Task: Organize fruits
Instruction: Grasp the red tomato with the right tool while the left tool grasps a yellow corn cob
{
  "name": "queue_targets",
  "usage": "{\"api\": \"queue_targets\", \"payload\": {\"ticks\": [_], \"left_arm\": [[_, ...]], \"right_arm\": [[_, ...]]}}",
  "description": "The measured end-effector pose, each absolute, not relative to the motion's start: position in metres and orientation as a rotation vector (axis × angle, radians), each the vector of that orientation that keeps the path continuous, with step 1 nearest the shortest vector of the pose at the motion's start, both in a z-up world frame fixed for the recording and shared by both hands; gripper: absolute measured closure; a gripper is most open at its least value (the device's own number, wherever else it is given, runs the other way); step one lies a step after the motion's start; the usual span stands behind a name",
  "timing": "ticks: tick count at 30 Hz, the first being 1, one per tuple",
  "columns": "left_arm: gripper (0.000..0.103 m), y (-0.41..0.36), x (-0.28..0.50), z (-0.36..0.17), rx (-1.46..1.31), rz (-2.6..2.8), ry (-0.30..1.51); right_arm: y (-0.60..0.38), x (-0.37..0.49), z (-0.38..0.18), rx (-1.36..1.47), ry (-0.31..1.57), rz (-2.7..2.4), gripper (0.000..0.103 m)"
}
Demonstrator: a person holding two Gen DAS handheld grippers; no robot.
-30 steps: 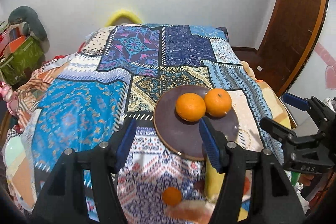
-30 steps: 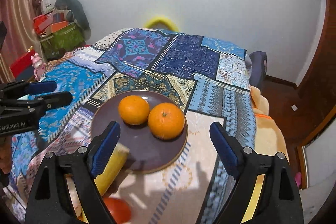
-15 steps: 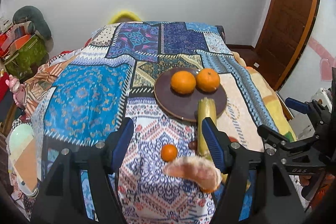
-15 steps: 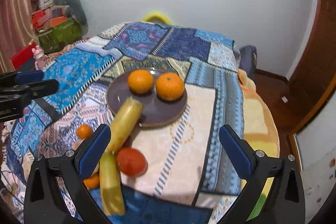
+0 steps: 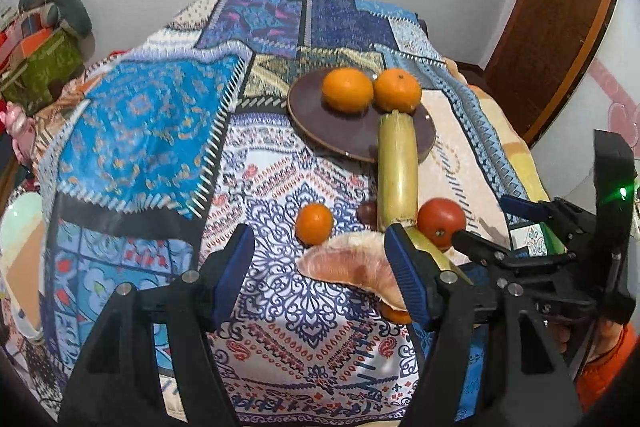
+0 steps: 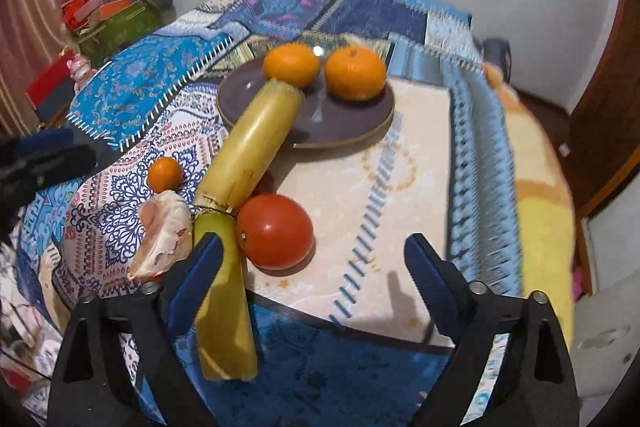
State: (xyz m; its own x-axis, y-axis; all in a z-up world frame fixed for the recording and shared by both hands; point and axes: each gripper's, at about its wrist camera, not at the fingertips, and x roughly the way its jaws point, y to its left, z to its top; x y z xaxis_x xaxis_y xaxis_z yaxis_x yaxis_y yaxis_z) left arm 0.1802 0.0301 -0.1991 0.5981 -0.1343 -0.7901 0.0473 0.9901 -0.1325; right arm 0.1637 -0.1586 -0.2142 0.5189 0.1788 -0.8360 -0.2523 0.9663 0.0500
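Both tongs gape empty — left tongs (image 5: 320, 259), right tongs (image 6: 312, 259). Tomato (image 6: 275, 231) lies just ahead-left of the right tongs, nearer that hand. Plate (image 6: 360, 123) with two oranges (image 6: 292, 65) sits beyond; stalk (image 6: 250, 151) points lengthwise toward it.

The left black hand-held gripper (image 5: 320, 259) with blue pads has its jaws wide apart, empty. The right black hand-held gripper (image 6: 314, 261) is also spread wide, empty.

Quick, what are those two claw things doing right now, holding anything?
Left gripper: open, holding nothing.
Right gripper: open, holding nothing.
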Motion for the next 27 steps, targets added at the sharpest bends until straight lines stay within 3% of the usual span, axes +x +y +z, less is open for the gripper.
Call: {"api": "queue_targets", "payload": {"ticks": [9,14,17,27], "left_arm": [[0.036,0.017,0.193,-0.217,-0.073,-0.136,0.96],[0.036,0.006,0.208,-0.22,-0.057,-0.16,0.969],[0.036,-0.002,0.22,-0.223,-0.055,-0.174,0.98],[0.039,-0.03,0.258,-0.23,-0.051,-0.234,1.012]], "right_arm": [[-0.154,0.176,-0.23,-0.018,1.033,0.332,0.028],[-0.157,0.186,-0.235,0.033,1.05,0.396,0.043],[-0.16,0.188,-0.236,0.08,1.062,0.456,0.058],[-0.191,0.178,-0.22,0.052,1.009,0.38,0.058]]}}
